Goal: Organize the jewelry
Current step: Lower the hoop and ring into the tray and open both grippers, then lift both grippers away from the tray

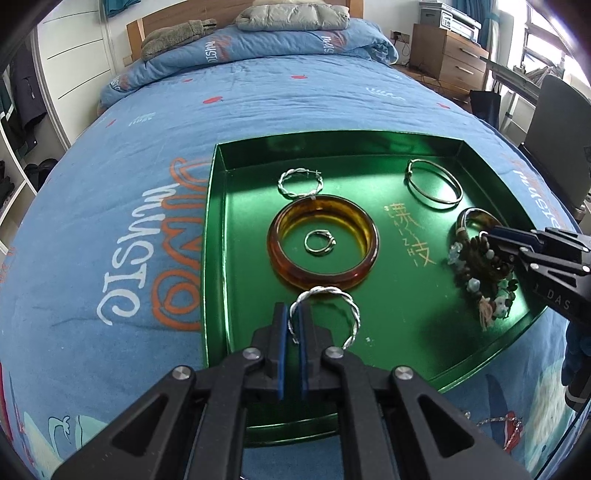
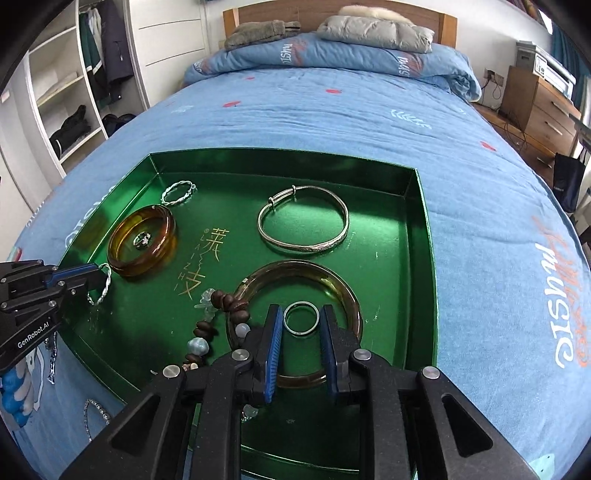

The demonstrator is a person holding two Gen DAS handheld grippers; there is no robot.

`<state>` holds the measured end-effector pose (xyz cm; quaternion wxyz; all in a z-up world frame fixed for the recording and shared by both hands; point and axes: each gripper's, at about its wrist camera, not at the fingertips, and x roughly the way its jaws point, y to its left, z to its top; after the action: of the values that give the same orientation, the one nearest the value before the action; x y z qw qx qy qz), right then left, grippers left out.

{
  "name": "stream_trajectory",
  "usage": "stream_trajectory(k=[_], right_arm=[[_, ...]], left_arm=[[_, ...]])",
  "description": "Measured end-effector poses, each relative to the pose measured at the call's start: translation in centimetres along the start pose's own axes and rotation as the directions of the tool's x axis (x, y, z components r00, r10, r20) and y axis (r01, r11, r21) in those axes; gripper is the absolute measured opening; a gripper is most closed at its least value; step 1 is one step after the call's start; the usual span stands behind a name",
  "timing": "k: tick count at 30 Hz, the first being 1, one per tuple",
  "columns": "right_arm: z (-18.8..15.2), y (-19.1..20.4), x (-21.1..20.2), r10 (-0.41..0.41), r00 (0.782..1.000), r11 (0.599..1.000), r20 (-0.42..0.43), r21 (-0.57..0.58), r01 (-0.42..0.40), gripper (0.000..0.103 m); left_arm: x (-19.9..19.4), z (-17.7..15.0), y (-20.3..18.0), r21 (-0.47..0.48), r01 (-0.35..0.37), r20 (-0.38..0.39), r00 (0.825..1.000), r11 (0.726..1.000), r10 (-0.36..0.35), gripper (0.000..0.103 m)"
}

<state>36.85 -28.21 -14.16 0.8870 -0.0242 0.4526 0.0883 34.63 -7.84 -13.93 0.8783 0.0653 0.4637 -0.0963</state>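
Note:
A green tray [image 1: 214, 221] lies on the blue bedcover. My left gripper [image 1: 293, 314] is shut on a twisted silver bracelet [image 1: 345, 299], just above the tray's near left part, in front of an amber bangle [image 1: 280, 254] that rings a small silver ring [image 1: 319, 242]. In the right wrist view my right gripper [image 2: 301, 314] pinches a plain silver ring [image 2: 301, 318] over the middle of a pale olive bangle [image 2: 332, 280]. A beaded bracelet [image 2: 205, 326] lies against that bangle's left side. A second twisted bracelet [image 1: 300, 182] and a thin silver bangle [image 2: 303, 225] rest toward the tray's back.
Loose silver chains [image 2: 92, 410] lie on the bedcover [image 2: 332, 122] in front of the tray's near rim. Folded quilt and pillows [image 2: 373, 29] sit at the head of the bed. Open wardrobe shelves [image 2: 66, 92] stand on the left, a wooden dresser [image 2: 543, 107] on the right.

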Motion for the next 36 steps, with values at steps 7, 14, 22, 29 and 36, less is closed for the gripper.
stream_trajectory(k=[7,14,22,29,36], right_arm=[[0.1,-0.1,-0.9,-0.012,1.000,0.999,-0.002,0.031,0.012,0.033],[-0.2,0.2,-5.5,-0.039,0.995,0.997,0.087,0.069,0.033,0.045],[0.3,1.7,-12.9,-0.074,0.980,0.995,0.186,0.074,0.061,0.048],[-0.2,3.9,-19.4,-0.075,0.961,0.996,0.266,0.067,0.059,0.052],[-1.8,6.4,-24.6,-0.060,0.943,0.998,0.327,0.049,0.046,0.056]], left_arm=[[-0.8,0.3,0.2,-0.014,0.012,0.009,1.000,1.000,-0.012,0.009],[-5.0,1.0,0.0,-0.015,0.014,0.081,0.997,1.000,-0.012,0.026],[-12.2,1.5,0.1,-0.026,0.022,0.184,0.983,0.999,-0.017,0.028],[-19.2,0.8,0.3,-0.040,0.022,0.283,0.959,0.999,-0.010,0.028],[-24.8,-1.0,0.8,-0.024,-0.011,0.322,0.947,1.000,0.018,0.028]])
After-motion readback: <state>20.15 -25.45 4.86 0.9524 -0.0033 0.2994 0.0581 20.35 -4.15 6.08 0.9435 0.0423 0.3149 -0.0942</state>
